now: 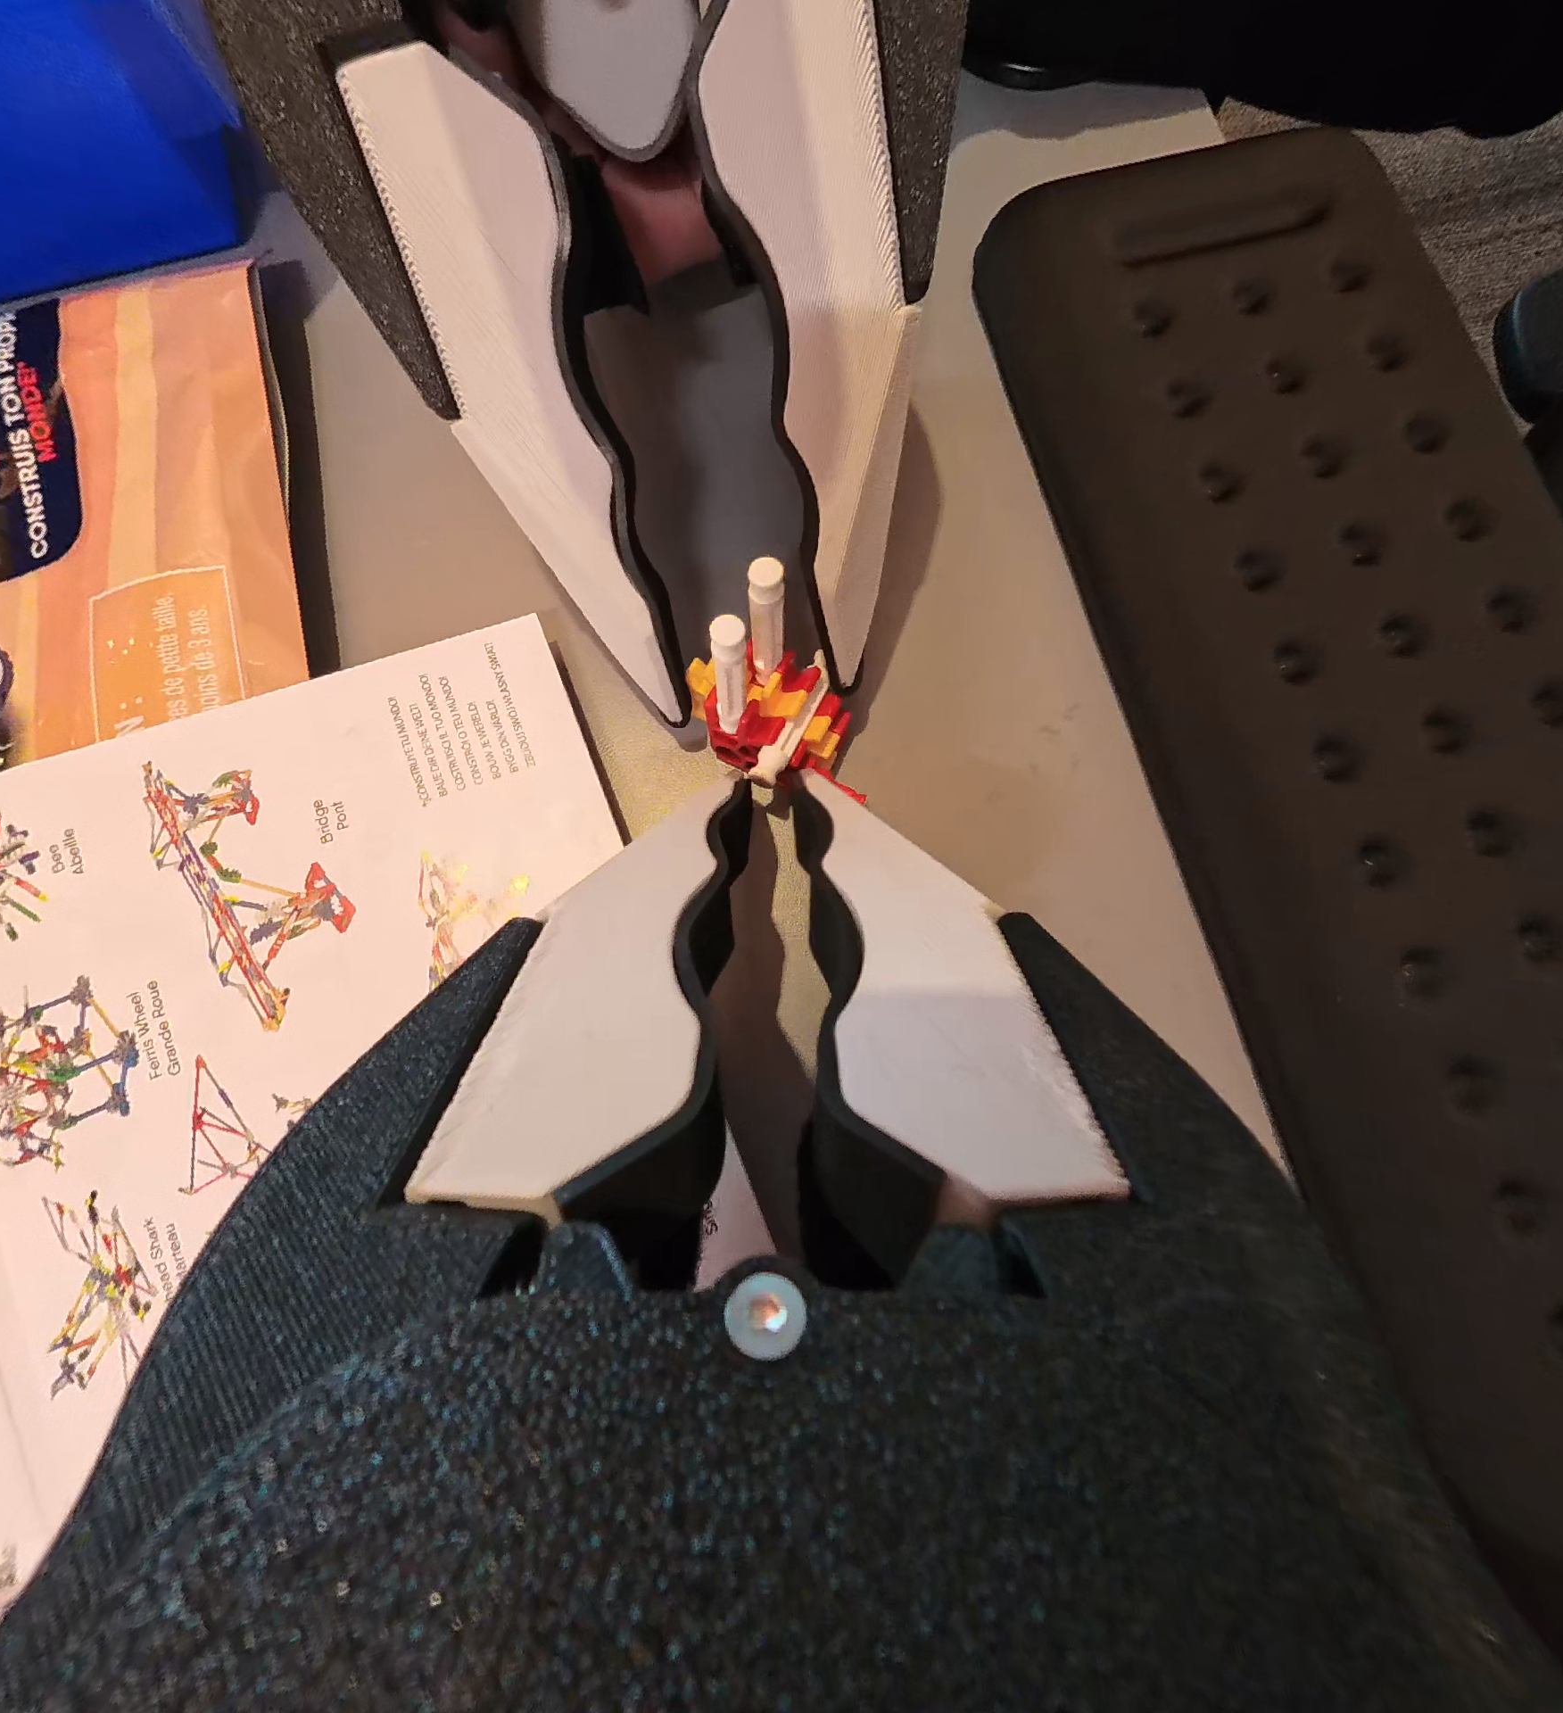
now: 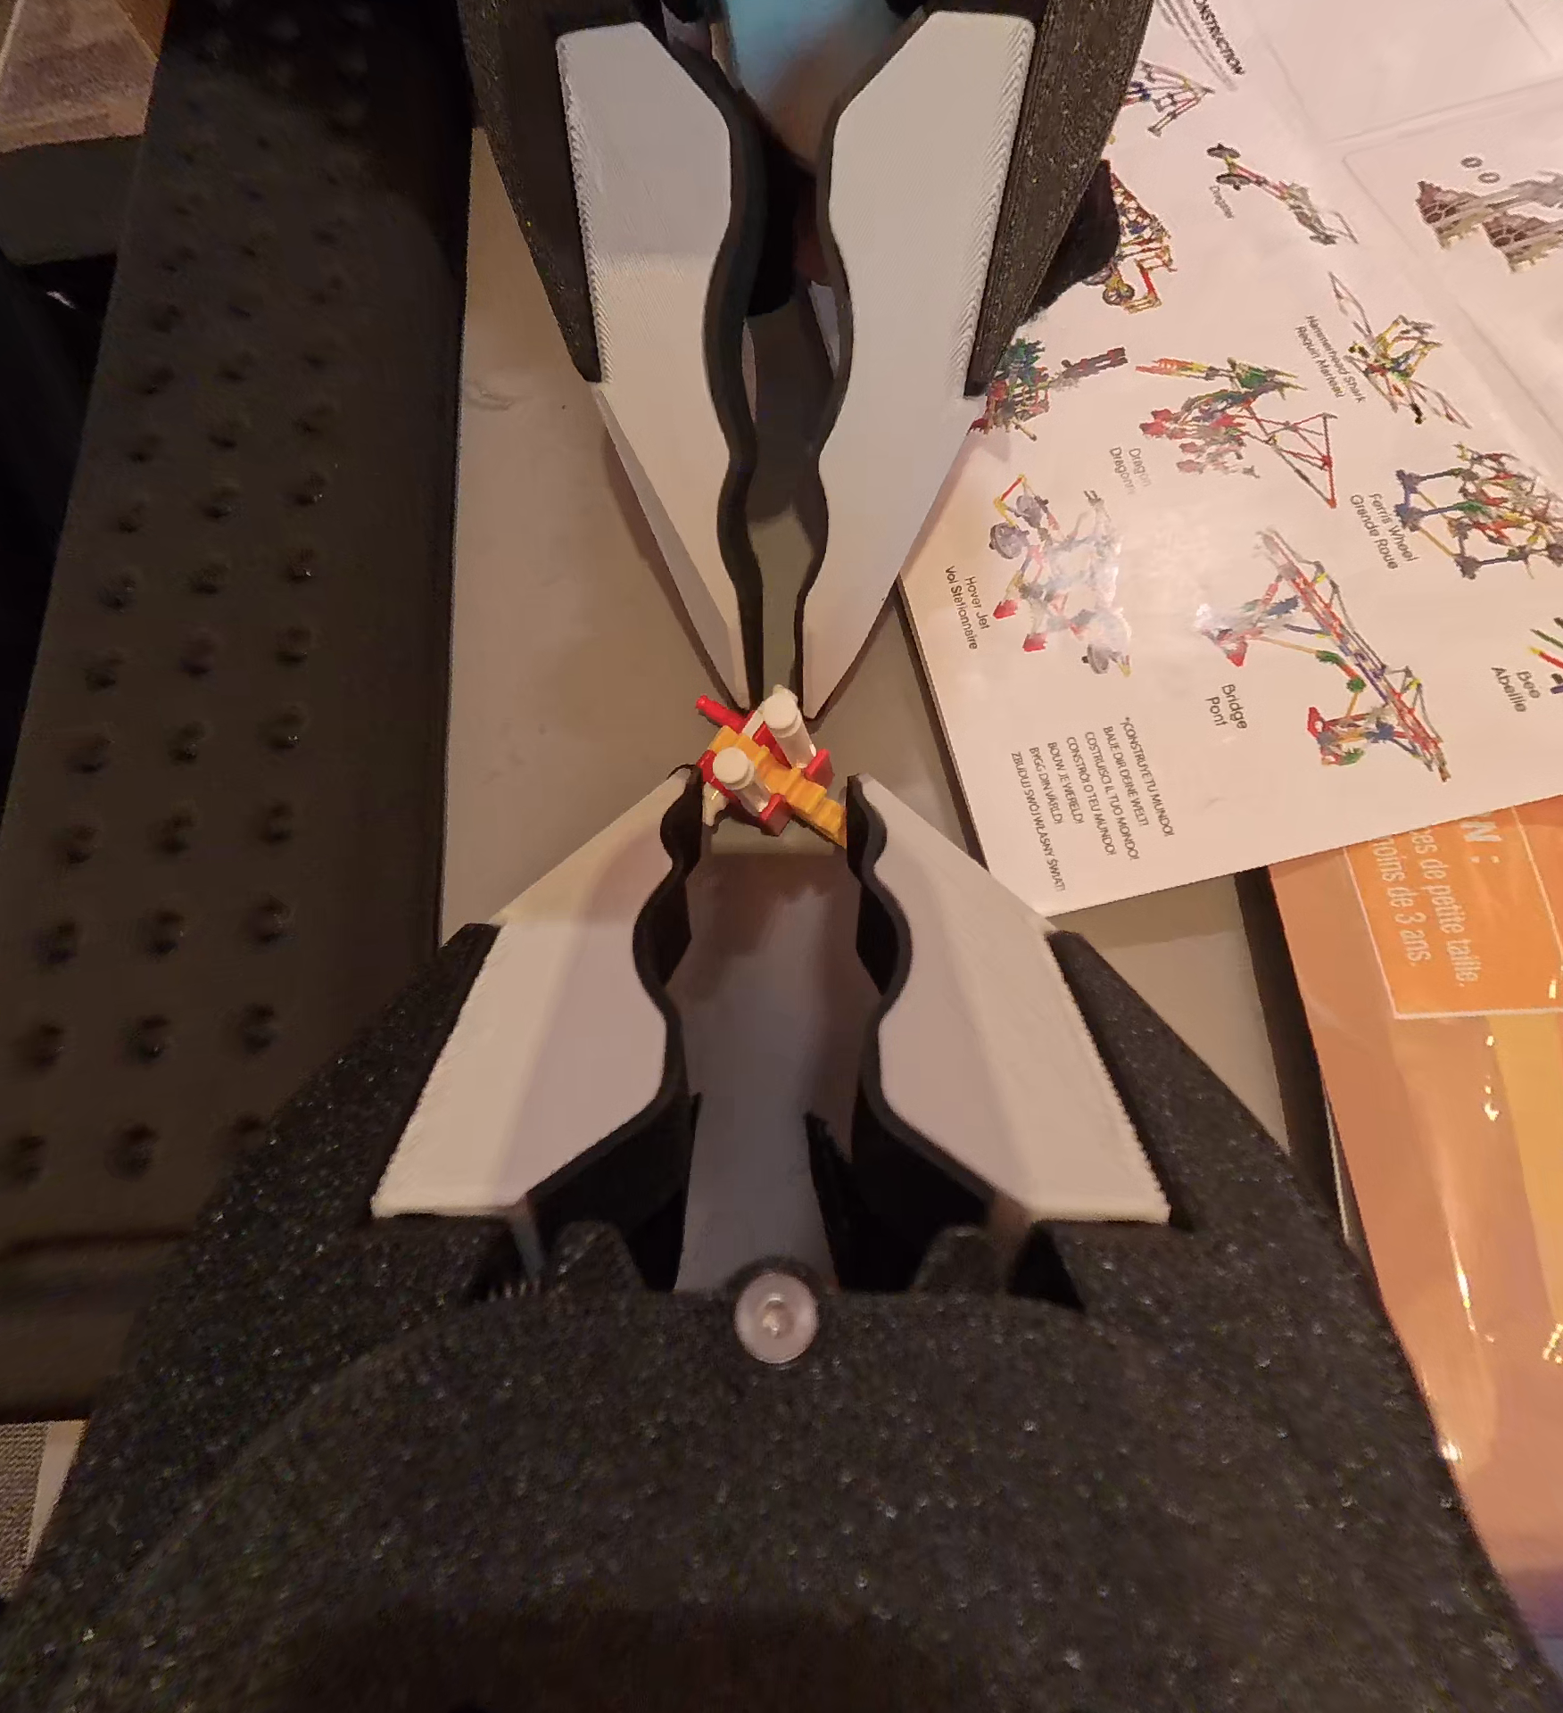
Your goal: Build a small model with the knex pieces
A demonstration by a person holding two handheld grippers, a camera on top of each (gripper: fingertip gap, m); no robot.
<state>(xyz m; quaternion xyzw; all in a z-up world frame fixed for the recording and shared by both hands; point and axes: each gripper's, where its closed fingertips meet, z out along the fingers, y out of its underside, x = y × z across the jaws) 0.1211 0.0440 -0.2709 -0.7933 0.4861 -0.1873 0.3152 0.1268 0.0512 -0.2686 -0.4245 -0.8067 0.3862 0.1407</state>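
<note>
A small red-and-yellow connector cluster [image 1: 770, 718] is gripped from opposite sides by both tongs above the worktop [image 1: 972, 667].

The left tongs [image 1: 773, 799] and right tongs [image 2: 768, 805] are each clenched on it. Two white rods [image 2: 764, 742] are seen standing from it. An instruction sheet [image 1: 203, 927] and orange box [image 1: 157, 482] are laid on one side, a black dimpled pad [image 1: 1362, 649] on the other, leaving a narrow bare strip.

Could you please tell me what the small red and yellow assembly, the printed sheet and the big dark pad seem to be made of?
Small assembly: moulded hard plastic, glossy red and yellow connectors with white rods, judging by crisp edges.
Printed sheet: glossy coated paper; glare streaks cross its pictures.
Dark pad: matte black, dimpled, probably rubber or foam; uncertain.
</note>
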